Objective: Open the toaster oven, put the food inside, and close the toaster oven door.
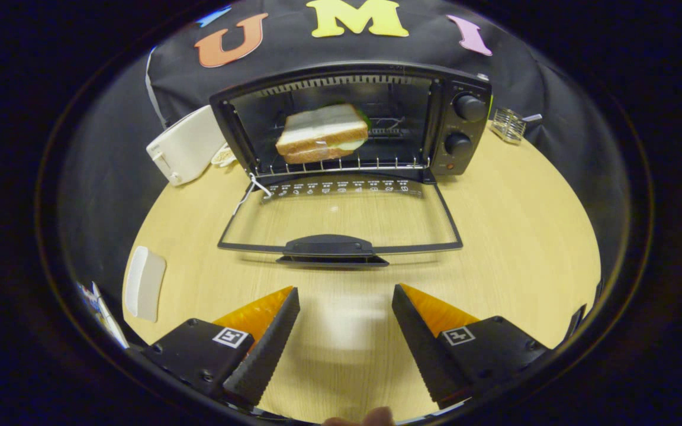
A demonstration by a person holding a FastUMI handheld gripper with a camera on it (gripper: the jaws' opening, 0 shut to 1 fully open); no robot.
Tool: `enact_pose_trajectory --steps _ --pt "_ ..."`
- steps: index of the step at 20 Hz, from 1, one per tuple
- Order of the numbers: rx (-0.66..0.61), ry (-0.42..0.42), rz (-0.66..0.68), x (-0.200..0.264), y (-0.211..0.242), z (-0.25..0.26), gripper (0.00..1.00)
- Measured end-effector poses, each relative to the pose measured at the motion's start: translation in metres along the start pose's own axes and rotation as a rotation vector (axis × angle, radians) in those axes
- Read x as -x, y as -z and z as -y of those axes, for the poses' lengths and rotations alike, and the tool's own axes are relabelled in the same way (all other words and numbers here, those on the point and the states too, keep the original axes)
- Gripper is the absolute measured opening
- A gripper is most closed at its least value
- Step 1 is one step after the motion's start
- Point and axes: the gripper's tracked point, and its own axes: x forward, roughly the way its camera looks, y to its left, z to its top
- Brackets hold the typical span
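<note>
Gripper view shows your gripper [346,302] spread wide and empty over the table [524,236]. With the sandwich [322,134] on the rack inside the toaster oven [353,118], closing remains: you likely need to lift the lowered door [341,219] by its handle [329,246].

Pale wooden table [518,236] with open toaster oven [353,124], white toaster [184,145], wire rack [508,125].
</note>
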Motion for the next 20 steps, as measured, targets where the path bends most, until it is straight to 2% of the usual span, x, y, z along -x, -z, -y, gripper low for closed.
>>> enact_pose_trajectory --steps 6,10,15,20 --pt "-0.028 0.032 -0.001 -0.033 -0.005 -0.006 1.0" --pt "-0.007 0.079 0.023 -0.037 -0.005 -0.005 1.0" --pt "-0.054 0.094 0.015 -0.026 -0.007 -0.008 1.0" --pt "-0.037 0.088 0.07 0.003 -0.027 -0.013 1.0"
